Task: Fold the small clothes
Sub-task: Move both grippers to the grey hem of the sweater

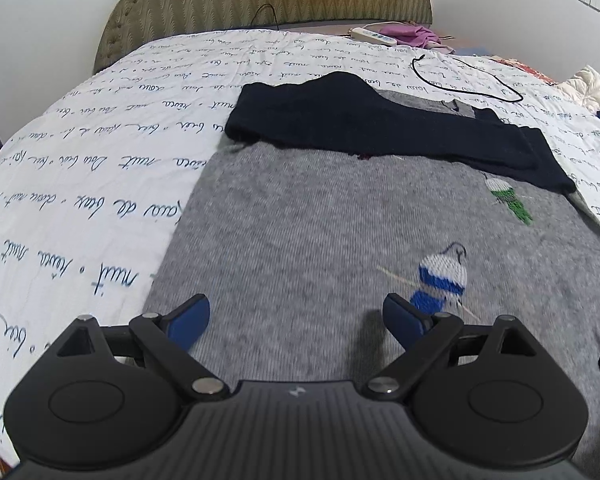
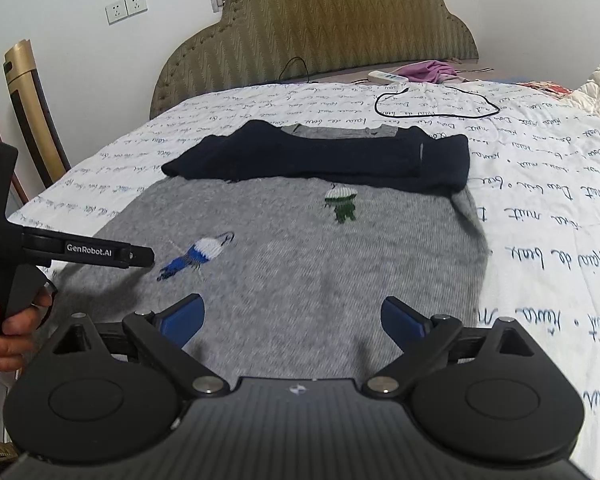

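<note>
Sweater: grey knit sweater [image 1: 300,232] spread flat on the bed [image 1: 80,152], taking the centre of both views, navy sleeves [image 1: 340,124] folded across its far part at 12 o'clock.
Motifs: blue-and-white knitted figure [image 1: 442,280] at 1 o'clock from the left tongs; green-and-white figure [image 2: 342,202] at 12 o'clock from the right tongs.
Left tongs [image 1: 296,316]: blue pads wide apart, nothing between them, poised over the grey knit.
Right tongs [image 2: 292,314]: wide apart, empty, above the near part of the sweater.
Left hand [image 2: 4,332]: at 9 o'clock in the right wrist view, gripping the black handle.
Bedding: white sheet with blue script.
Background: black cable [image 2: 436,104] at 1 o'clock, padded headboard [image 2: 320,24] at 12 o'clock.
</note>
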Demonstrator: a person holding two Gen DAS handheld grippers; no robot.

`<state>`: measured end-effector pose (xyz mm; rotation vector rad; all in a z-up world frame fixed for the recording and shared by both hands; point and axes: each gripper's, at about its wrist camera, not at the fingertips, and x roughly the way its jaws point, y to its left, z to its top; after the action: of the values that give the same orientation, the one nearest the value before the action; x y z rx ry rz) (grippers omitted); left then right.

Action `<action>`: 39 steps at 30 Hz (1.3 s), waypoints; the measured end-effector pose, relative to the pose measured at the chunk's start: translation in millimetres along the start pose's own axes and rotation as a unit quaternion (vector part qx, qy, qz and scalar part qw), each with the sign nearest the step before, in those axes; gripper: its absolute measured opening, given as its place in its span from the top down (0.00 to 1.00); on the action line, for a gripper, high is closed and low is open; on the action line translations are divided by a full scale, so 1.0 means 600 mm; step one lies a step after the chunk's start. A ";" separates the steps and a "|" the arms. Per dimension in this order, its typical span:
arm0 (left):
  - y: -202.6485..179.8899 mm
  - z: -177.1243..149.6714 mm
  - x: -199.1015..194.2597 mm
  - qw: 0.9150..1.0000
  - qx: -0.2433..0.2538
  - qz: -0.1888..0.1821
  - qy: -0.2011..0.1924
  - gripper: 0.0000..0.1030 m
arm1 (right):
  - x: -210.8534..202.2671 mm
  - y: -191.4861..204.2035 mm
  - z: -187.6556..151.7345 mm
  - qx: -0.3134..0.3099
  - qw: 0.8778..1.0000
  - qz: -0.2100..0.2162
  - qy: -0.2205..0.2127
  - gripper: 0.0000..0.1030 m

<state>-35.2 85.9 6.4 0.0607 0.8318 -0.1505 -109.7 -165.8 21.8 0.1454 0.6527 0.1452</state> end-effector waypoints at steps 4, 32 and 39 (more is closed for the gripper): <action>0.004 -0.011 -0.010 1.000 -0.002 -0.001 -0.001 0.08 | -0.006 0.009 -0.009 0.005 1.000 0.000 -0.001 0.05; 0.030 -0.053 -0.045 1.000 0.014 0.009 -0.003 0.08 | -0.016 0.025 -0.045 0.001 1.000 -0.001 0.004 0.00; 0.054 -0.068 -0.067 1.000 0.016 -0.011 -0.008 0.08 | -0.020 0.028 -0.048 -0.004 1.000 0.003 0.000 0.00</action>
<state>-86.6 126.9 8.4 0.0808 0.8151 -0.1860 -138.5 -149.1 9.3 0.1386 0.6515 0.1533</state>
